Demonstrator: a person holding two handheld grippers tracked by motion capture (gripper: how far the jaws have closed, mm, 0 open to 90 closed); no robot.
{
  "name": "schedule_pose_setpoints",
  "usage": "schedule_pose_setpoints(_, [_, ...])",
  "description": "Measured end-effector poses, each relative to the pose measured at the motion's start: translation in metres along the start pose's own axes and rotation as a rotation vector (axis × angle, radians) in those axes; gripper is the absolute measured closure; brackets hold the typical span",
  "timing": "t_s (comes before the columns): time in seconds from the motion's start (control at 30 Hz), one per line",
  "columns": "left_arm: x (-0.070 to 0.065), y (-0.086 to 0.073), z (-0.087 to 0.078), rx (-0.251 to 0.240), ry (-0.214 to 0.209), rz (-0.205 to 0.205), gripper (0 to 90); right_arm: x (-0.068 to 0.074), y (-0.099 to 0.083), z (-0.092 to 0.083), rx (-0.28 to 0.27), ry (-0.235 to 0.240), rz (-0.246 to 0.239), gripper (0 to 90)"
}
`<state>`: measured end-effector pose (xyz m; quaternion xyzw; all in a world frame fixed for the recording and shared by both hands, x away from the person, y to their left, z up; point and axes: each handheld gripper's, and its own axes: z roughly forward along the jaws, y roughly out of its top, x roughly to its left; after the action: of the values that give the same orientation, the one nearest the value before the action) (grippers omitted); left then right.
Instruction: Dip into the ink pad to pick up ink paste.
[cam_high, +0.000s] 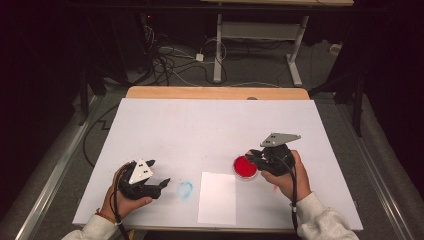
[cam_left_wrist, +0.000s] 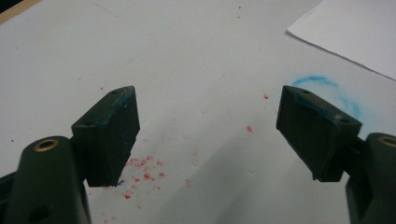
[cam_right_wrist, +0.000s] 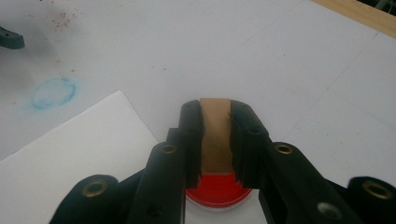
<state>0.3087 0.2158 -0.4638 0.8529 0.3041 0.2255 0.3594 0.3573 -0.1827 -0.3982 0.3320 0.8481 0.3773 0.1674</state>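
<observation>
- Right gripper (cam_right_wrist: 217, 140) clenched on a brown stamp (cam_right_wrist: 215, 133), held upright directly above the red ink pad (cam_right_wrist: 215, 189) on the counter (cam_high: 210, 125).
- White paper sheet (cam_high: 217, 197) just beside the pad, toward the left gripper (cam_high: 159, 176).
- Left gripper released, empty, resting near the blue smudge (cam_high: 185, 189).

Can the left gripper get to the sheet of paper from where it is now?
Probably yes. The left gripper is open and holds nothing, and the paper lies flat just beside it on the table; between them there is a blue smudge.
</observation>
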Motion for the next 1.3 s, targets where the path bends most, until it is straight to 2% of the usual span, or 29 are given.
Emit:
schedule_pose_setpoints(0.13, [-0.002, 0.002, 0.001, 0.001, -0.004, 0.008, 20.7, -0.001, -0.007, 0.007, 0.027, -0.005, 0.003, 76.0])
schedule_pose_setpoints(0.37, [-0.004, 0.003, 0.001, 0.0, -0.001, 0.017, 20.8, 0.002, -0.009, 0.012, 0.041, -0.014, -0.006, 76.0])
schedule_pose_setpoints(0.63, [-0.004, 0.003, 0.002, 0.004, -0.007, 0.021, 20.8, 0.002, -0.014, 0.03, 0.098, -0.014, -0.01, 75.9])
schedule_pose_setpoints(1.3, [-0.004, 0.003, 0.003, 0.016, -0.006, 0.026, 20.8, 0.001, -0.021, 0.049, 0.167, -0.027, -0.014, 75.9])
